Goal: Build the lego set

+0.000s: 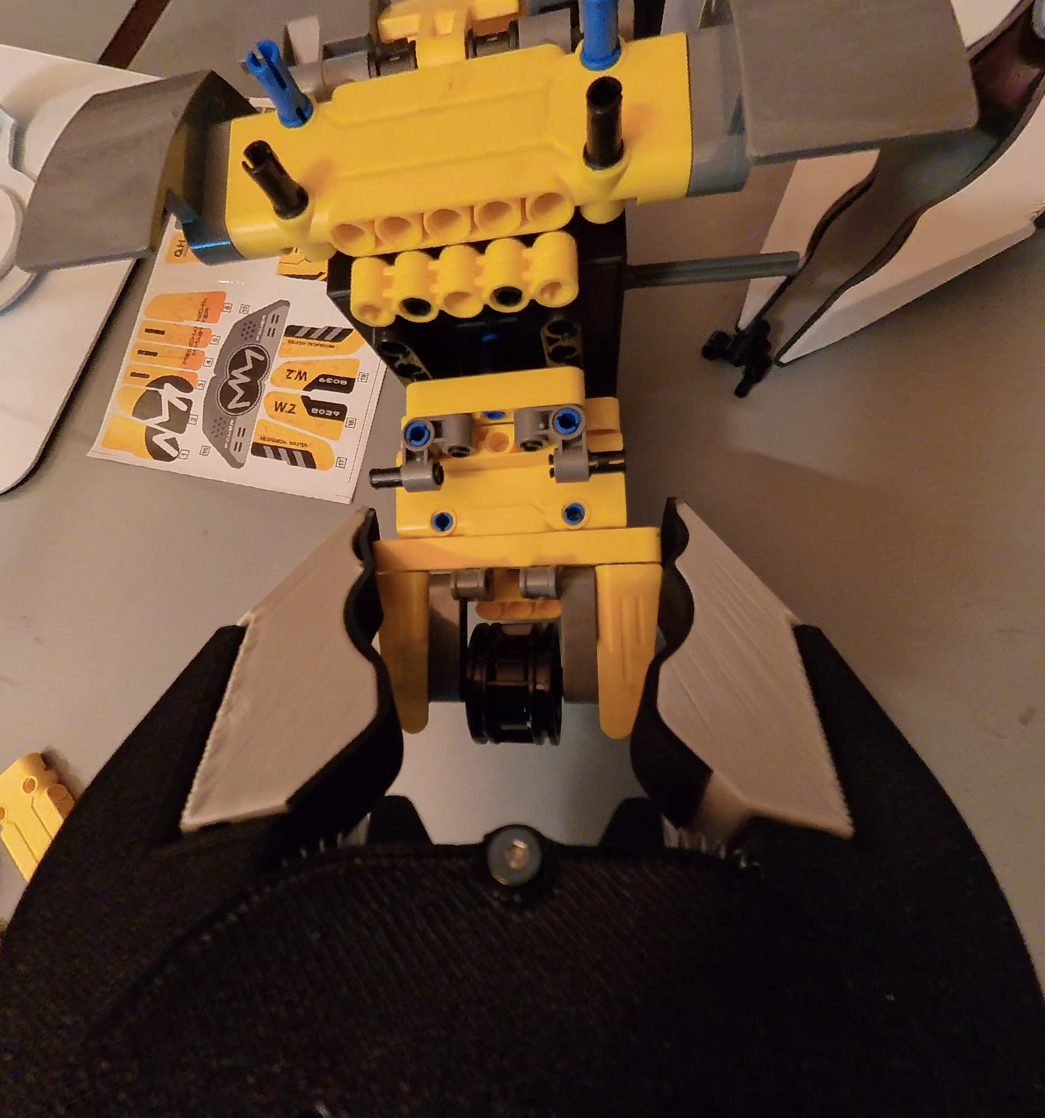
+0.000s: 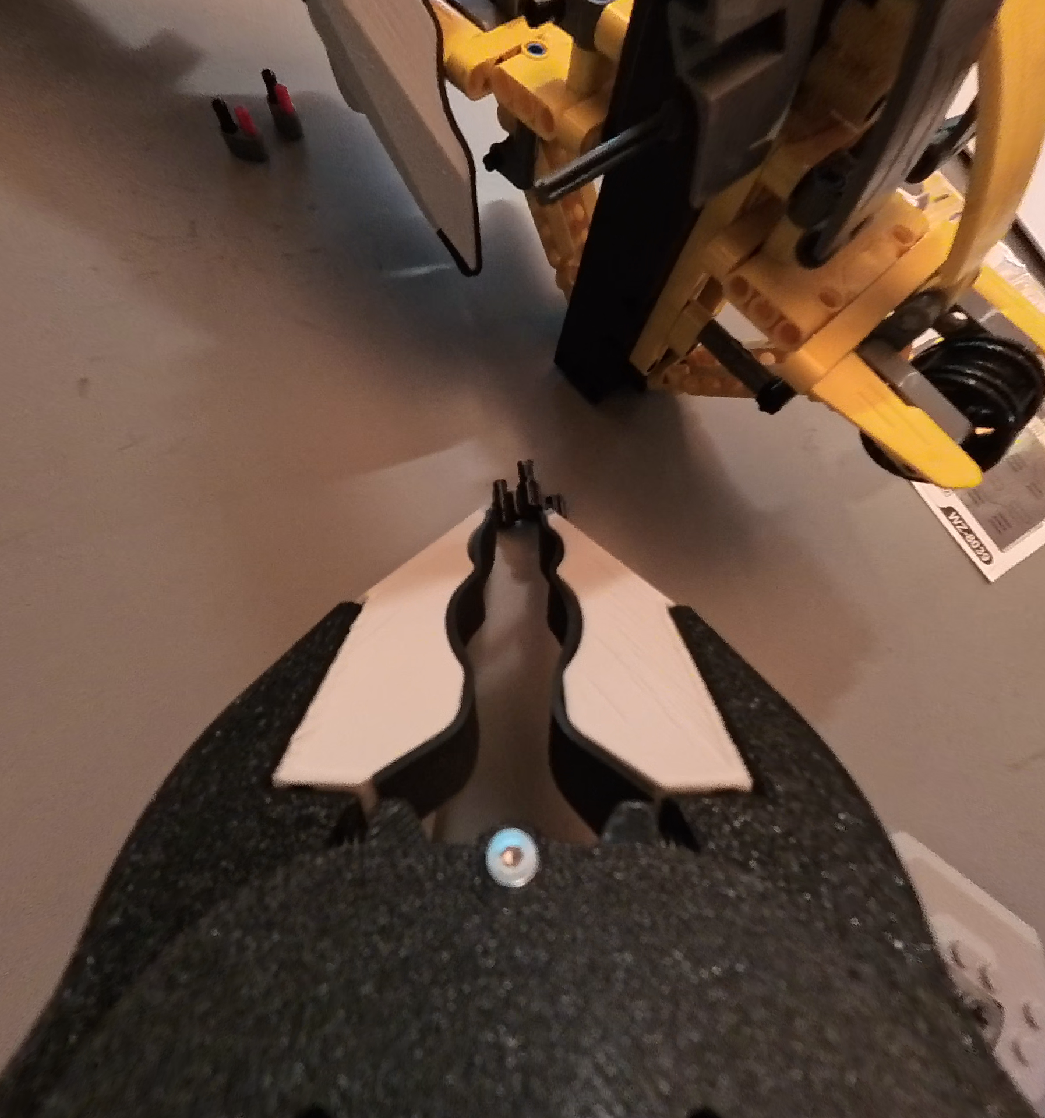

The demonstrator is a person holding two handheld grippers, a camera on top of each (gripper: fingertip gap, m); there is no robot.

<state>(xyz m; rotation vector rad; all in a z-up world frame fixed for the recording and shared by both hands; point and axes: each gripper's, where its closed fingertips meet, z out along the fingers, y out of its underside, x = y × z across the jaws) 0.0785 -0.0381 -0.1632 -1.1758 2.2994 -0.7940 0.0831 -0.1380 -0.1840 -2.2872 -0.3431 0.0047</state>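
While left tool (image 1: pixel 517 611) clamps yellow model (image 1: pixel 508 478) | right tool (image 2: pixel 523 514) pinches black connector (image 2: pixel 526 493) | printed sticker sheet (image 1: pixel 235 387) beside.

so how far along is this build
Done: the yellow model already has body, pins and a black wheel fitted. In hand: left gripper clamps it; right gripper pinches a small black connector. Left: red-and-black pieces lie loose, and the sticker sheet looks unused.
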